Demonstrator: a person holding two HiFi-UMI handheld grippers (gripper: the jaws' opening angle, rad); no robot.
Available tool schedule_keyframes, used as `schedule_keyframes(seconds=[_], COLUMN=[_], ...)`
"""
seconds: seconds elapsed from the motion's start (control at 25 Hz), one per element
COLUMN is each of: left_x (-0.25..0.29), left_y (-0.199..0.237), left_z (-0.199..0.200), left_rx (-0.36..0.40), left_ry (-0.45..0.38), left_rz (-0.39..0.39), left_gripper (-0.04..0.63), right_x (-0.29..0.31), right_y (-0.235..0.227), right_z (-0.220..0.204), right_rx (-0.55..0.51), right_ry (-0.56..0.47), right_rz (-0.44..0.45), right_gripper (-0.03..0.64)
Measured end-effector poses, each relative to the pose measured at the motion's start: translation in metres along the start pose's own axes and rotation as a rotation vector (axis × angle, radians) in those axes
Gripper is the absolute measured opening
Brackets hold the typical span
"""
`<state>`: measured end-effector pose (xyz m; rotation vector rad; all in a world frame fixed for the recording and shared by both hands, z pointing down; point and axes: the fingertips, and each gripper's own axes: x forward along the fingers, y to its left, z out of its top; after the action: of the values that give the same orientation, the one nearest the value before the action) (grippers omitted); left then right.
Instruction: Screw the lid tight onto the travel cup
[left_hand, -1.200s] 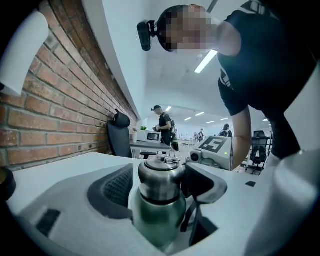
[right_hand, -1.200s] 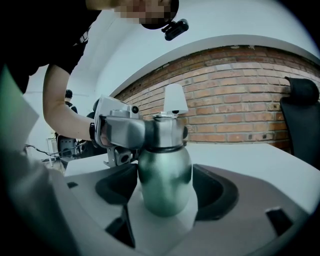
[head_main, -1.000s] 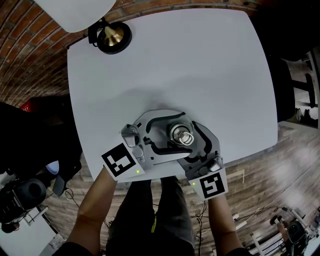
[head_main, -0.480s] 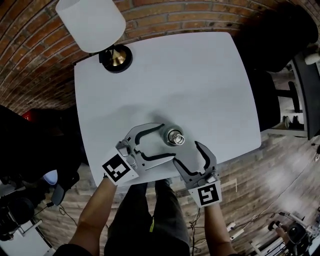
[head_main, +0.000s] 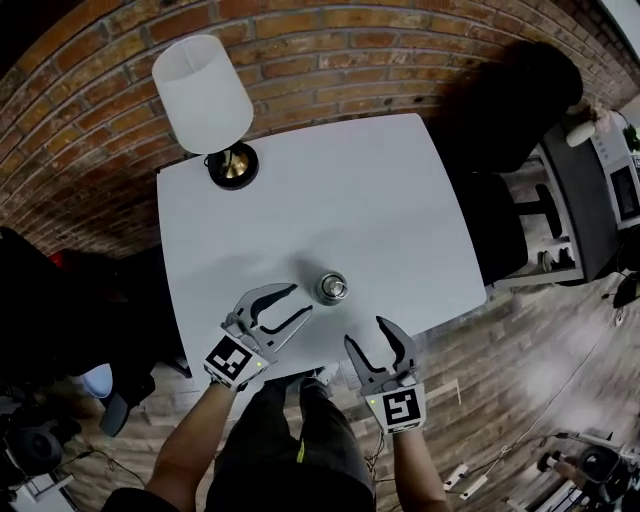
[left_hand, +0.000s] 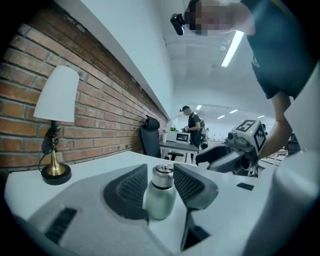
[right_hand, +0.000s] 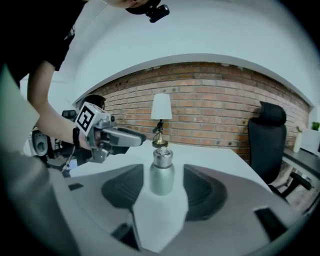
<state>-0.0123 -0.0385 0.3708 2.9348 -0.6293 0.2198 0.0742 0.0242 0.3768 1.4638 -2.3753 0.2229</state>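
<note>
The travel cup, pale green with a steel lid on top, stands upright and alone on the white table near its front edge. My left gripper sits just left of the cup, apart from it. Its jaws have just been closing, half narrowed, with nothing between the pads. My right gripper hangs at the table's front edge, below and right of the cup; its jaws have just closed a little and remain open and empty. In the left gripper view the cup stands beyond the jaw tips, as does the cup in the right gripper view.
A lamp with a white shade and brass base stands at the table's far left corner. A brick wall runs behind the table. A black office chair is at the right. A person stands far off.
Both grippers have drawn back from the cup toward the table's front edge, leaving it standing free. The left jaws have narrowed. The head view has lifted and now takes in the lamp and the wall.
</note>
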Motion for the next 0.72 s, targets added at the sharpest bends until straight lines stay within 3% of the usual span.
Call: schedule_keyframes(seconds=[0.08, 0.12, 0.36, 0.72], left_x=[-0.007, -0.011, -0.035, -0.070], left_y=[-0.002, -0.003, -0.004, 0.000], left_z=[0.012, 0.017, 0.032, 0.088], left_rx=[-0.034, -0.038, 0.071, 0.094], left_ry=[-0.007, -0.010, 0.010, -0.024], left_rz=[0.028, 0.035, 0.079, 0.168], left_gripper=[0.105, 0.064, 0.035, 0.025], right_x=[-0.015, -0.021, -0.051, -0.091], right_y=[-0.007, -0.009, -0.013, -0.028], right_z=[0.011, 0.015, 0.035, 0.067], right_rx=[0.036, 0.046, 0.065, 0.100], right_ry=[-0.030, -0.036, -0.057, -0.136], right_rz=[-0.060, -0.079, -0.143, -0.206], right_gripper=[0.030, 0.018, 0.014, 0.012])
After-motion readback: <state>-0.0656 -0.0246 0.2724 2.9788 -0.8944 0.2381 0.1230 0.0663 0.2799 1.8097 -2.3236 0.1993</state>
